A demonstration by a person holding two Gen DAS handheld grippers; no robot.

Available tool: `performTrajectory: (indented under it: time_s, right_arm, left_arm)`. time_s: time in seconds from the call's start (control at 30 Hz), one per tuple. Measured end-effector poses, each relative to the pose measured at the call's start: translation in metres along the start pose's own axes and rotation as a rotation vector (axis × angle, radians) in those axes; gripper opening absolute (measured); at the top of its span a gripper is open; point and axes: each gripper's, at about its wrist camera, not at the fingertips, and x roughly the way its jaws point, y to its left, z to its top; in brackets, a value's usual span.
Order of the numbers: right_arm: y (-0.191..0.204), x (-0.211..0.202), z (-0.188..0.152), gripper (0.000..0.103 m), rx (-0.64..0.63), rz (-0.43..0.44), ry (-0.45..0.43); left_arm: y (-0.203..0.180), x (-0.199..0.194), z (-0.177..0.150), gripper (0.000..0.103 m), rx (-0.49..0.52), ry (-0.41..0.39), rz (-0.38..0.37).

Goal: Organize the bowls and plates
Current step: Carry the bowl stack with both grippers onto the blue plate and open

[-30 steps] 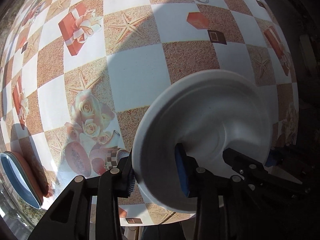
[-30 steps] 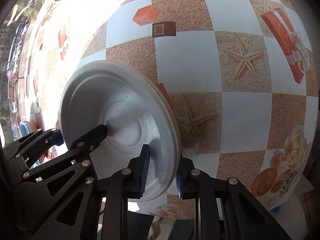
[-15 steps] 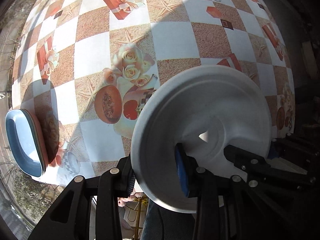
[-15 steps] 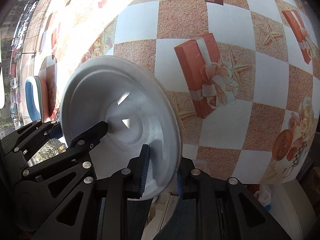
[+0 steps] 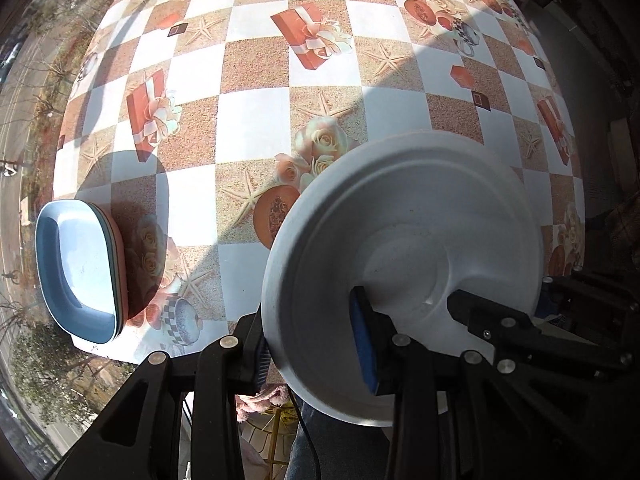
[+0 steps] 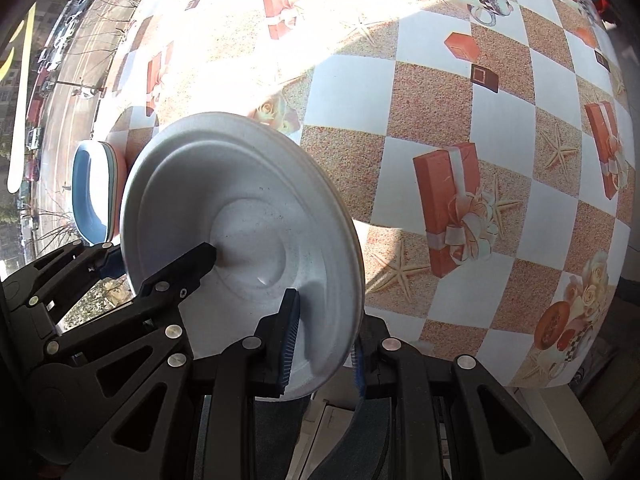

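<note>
A round white bowl (image 5: 404, 248) is held between both grippers above the table's near edge. My left gripper (image 5: 316, 340) is shut on its left rim. My right gripper (image 6: 324, 340) is shut on its right rim, and the same bowl (image 6: 240, 224) fills the left of the right wrist view. The right gripper's fingers (image 5: 500, 324) show at the bowl's far side in the left wrist view; the left gripper's fingers (image 6: 176, 272) show in the right wrist view. A stack of oval plates, blue on top (image 5: 80, 268), lies at the table's left corner, also seen in the right wrist view (image 6: 94, 192).
The table (image 5: 256, 100) has a checkered cloth printed with gift boxes, starfish, roses and fruit. Its near edge runs just under the bowl. A street and trees lie beyond the left edge (image 5: 24, 120). A white cabinet (image 6: 560, 432) stands below the table at right.
Both grippers have carried the bowl back and left along the table. The stacked oval plates have come further into view at the left, nearer the bowl.
</note>
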Motion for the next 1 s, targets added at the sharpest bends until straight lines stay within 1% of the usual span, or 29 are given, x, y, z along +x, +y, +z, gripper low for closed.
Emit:
performTrajectory:
  time_s: [0.03, 0.1, 0.13, 0.27, 0.8, 1.0]
  right_arm:
    - [0.005, 0.001, 0.003, 0.025, -0.008, -0.003, -0.001]
    - [0.015, 0.001, 0.006, 0.025, -0.026, -0.01, -0.002]
    - [0.014, 0.008, 0.005, 0.025, -0.034, -0.012, -0.002]
    - [0.016, 0.0, 0.003, 0.025, -0.067, -0.019, -0.005]
    - [0.084, 0.0, 0.015, 0.025, -0.196, -0.04, -0.019]
    - [0.1, 0.001, 0.02, 0.025, -0.227, -0.044, -0.021]
  left_arm:
    - [0.006, 0.0, 0.005, 0.038, -0.009, -0.002, -0.001]
    - [0.015, 0.001, 0.003, 0.038, -0.023, -0.006, -0.002]
    - [0.017, 0.002, 0.002, 0.038, -0.031, -0.009, -0.002]
    - [0.031, 0.001, 0.003, 0.038, -0.064, -0.02, -0.004]
    - [0.086, -0.007, -0.008, 0.039, -0.177, -0.054, 0.004]
    - [0.102, -0.008, -0.009, 0.038, -0.203, -0.063, 0.003]
